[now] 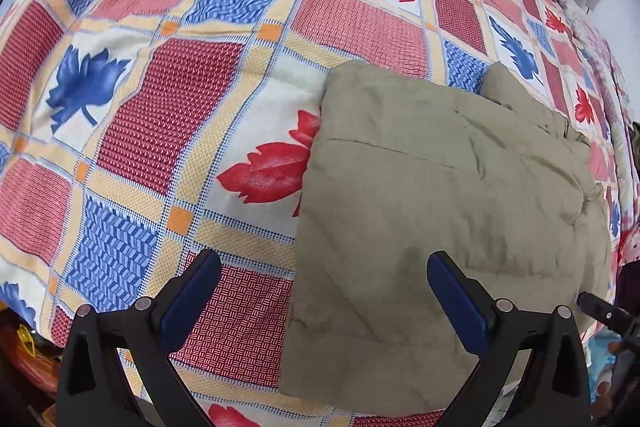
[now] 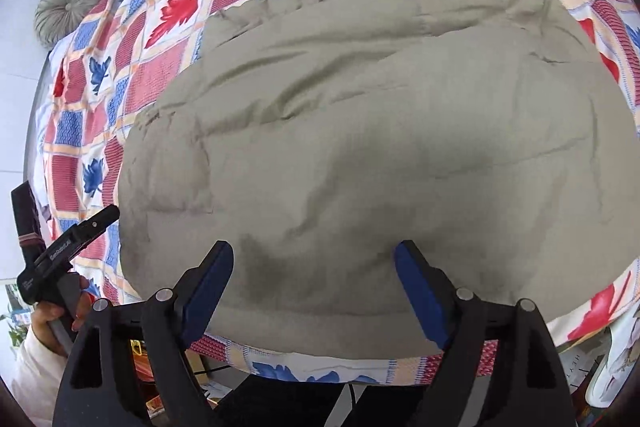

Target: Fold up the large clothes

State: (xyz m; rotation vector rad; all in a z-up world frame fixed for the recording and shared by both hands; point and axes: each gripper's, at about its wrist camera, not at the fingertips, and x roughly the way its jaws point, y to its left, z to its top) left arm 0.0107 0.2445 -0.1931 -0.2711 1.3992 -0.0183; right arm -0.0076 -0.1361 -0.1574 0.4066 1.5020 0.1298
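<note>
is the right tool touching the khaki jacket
Cannot tell. In the right wrist view the right tool stands open over the khaki jacket, nothing pinched between its fingers, but no clear gap or contact shows.

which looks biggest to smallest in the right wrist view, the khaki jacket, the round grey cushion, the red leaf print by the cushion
1. khaki jacket, by far
2. round grey cushion
3. red leaf print
The last two look close in size, so their order is unsure.

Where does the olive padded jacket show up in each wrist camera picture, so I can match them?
Left wrist view: the olive padded jacket fills the centre and lower right, its straight edge running down the middle.
Right wrist view: the olive padded jacket covers most of the frame, centre to right.
Shared landmark: the checked leaf-print bedspread under it.
</note>
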